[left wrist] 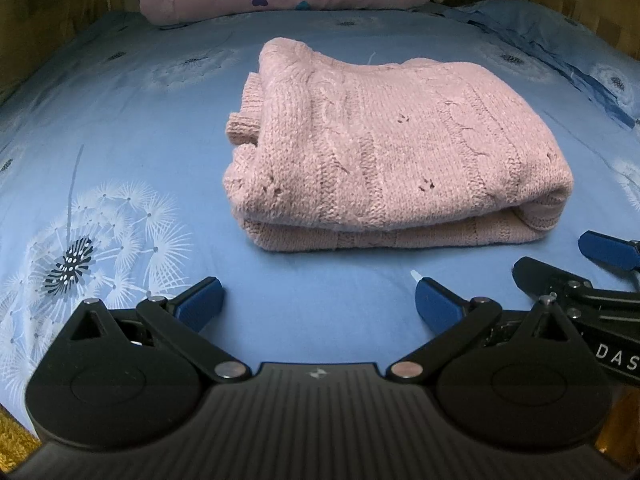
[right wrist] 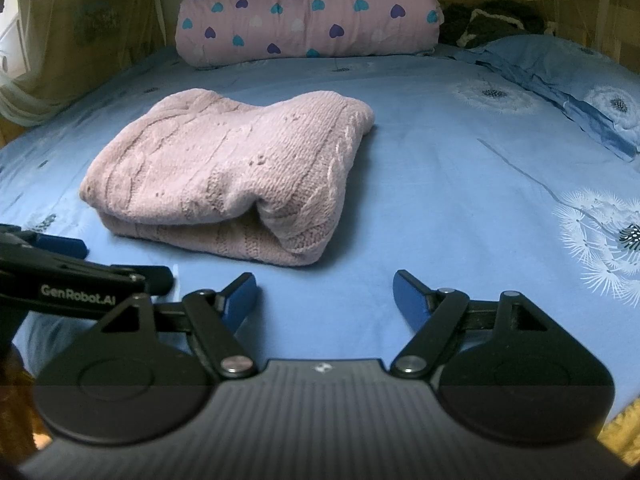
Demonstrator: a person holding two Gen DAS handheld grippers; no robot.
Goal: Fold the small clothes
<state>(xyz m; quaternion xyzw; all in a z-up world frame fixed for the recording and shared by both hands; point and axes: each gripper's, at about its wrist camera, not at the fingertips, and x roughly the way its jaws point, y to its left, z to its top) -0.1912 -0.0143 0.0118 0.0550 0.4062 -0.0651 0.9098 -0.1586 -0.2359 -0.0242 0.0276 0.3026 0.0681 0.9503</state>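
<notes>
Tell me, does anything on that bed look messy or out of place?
Only a little. The folded sweater has a ribbed cuff poking out of its left side, so the fold is not quite tidy. Both tongs are open, touching nothing.

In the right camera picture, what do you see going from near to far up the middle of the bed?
Right tool → pink sweater → heart quilt
</notes>
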